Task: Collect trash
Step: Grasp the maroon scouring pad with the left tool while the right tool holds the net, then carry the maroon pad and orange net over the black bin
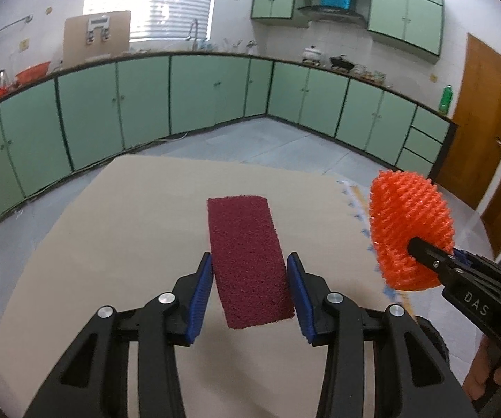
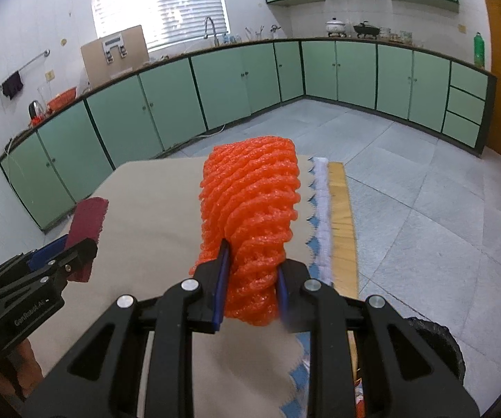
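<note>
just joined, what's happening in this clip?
A person holding two claws is collecting trash off a table. The right claw is shut on an orange foam net, held up off the cloth. The left claw has its blue pads either side of a maroon scrub pad; in the right view the pad appears lifted, but a firm grip can't be confirmed. A dark bin's rim shows lower right.
</note>
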Available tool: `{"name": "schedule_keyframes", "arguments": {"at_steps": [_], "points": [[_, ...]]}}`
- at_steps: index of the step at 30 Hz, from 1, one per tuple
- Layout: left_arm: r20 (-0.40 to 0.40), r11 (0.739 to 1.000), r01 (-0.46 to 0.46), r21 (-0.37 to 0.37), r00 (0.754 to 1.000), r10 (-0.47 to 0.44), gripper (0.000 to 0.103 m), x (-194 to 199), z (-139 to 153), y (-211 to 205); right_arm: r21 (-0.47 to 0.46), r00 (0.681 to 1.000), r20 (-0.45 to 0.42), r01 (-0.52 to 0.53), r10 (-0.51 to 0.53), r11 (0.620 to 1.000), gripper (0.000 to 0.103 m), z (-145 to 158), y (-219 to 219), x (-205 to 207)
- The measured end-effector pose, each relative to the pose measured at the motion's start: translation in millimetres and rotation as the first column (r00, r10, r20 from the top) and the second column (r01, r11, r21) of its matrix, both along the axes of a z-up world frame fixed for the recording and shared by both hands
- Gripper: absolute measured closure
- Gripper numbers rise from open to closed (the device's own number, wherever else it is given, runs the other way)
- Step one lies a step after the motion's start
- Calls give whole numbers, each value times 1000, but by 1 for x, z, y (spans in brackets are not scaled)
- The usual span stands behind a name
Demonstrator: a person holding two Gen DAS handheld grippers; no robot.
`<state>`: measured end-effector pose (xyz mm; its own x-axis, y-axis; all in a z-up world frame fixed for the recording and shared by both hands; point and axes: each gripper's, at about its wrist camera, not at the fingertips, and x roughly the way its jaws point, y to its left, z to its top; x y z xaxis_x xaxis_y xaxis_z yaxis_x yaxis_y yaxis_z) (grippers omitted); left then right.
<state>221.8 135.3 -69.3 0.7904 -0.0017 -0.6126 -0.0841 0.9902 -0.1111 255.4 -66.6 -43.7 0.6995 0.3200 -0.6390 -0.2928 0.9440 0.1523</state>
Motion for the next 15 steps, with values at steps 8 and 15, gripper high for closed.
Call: {"name": "schedule_keyframes", "arguments": {"at_steps": [8, 15], "points": [[44, 997, 72, -5, 996, -72, 60, -21, 26, -26, 24, 999, 24, 39, -40, 999, 80, 21, -38, -33], [73, 991, 134, -6, 988, -133, 60, -38, 42, -55, 40, 996, 36, 82, -83, 996, 80, 33, -68, -62]]}}
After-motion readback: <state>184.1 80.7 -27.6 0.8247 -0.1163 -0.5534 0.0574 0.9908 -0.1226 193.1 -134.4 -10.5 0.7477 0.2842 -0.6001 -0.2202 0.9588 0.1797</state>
